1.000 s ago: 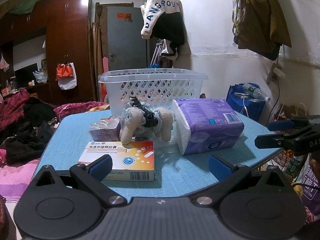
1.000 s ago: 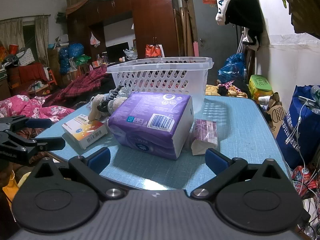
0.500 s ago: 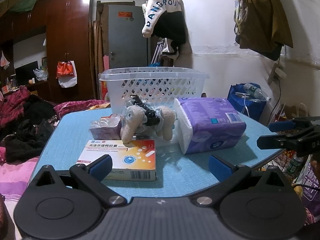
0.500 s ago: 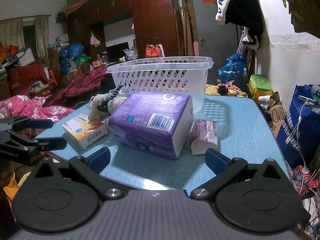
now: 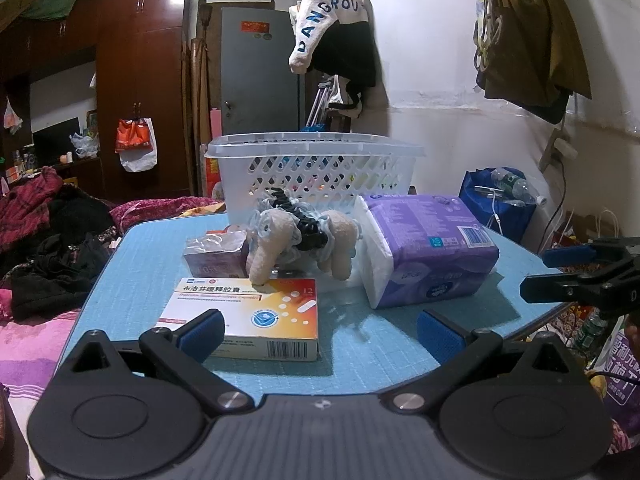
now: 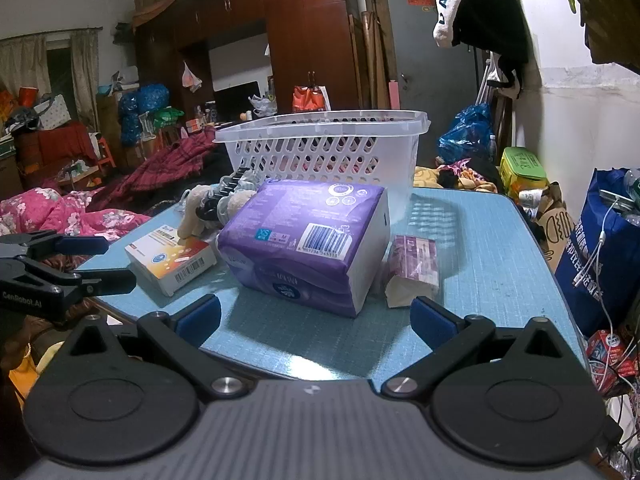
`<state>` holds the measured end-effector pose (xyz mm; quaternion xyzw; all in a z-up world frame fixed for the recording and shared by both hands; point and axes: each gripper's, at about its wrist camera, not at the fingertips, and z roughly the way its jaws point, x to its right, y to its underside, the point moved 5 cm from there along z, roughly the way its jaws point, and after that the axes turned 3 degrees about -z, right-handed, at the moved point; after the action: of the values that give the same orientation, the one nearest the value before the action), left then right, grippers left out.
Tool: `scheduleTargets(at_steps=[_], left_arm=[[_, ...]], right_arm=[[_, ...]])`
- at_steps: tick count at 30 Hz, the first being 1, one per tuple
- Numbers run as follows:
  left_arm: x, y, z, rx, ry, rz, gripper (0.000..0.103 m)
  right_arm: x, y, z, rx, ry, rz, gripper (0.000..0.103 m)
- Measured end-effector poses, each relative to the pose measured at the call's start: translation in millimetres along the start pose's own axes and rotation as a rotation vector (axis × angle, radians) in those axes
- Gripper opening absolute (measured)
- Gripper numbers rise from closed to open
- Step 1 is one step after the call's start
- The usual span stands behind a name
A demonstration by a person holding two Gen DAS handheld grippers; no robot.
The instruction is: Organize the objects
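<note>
A white lattice basket stands at the back of the blue table. In front of it lie an orange-white medicine box, a beige plush toy with a black hair clip, a small purple tissue pack and a large purple pack. My left gripper is open and empty, just short of the medicine box. My right gripper is open and empty, facing the large purple pack. A second small purple pack lies right of it. The basket stands behind.
A bed with pink and dark clothes lies left of the table. Blue bags and clutter stand on the floor to the right. Clothes hang on the wall. The right gripper shows at the edge of the left wrist view.
Both grippers have edged slightly closer to the table; the objects have not moved.
</note>
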<state>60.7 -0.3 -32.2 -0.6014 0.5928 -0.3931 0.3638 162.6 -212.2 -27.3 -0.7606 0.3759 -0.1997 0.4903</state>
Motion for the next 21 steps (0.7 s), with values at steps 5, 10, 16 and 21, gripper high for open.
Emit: scheduleTargets(at_steps=[5, 10, 16, 21], left_arm=[[-0.3, 0.0, 0.6, -0.001, -0.001, -0.001, 0.103], [-2.9, 0.3, 3.2, -0.005, -0.004, -0.008, 0.103], [-2.7, 0.6, 2.8, -0.004, -0.003, -0.006, 0.103], [-2.4, 0.5, 2.3, -0.005, -0.003, -0.006, 0.103]], right_arm=[[0.1, -0.2, -0.7, 0.001, -0.002, -0.002, 0.103], [0.0, 0.0, -0.4, 0.000, -0.002, 0.000, 0.103], [-0.6, 0.2, -1.2, 0.002, -0.008, -0.002, 0.103], [-1.4, 0.2, -1.9, 0.001, -0.011, -0.002, 0.103]])
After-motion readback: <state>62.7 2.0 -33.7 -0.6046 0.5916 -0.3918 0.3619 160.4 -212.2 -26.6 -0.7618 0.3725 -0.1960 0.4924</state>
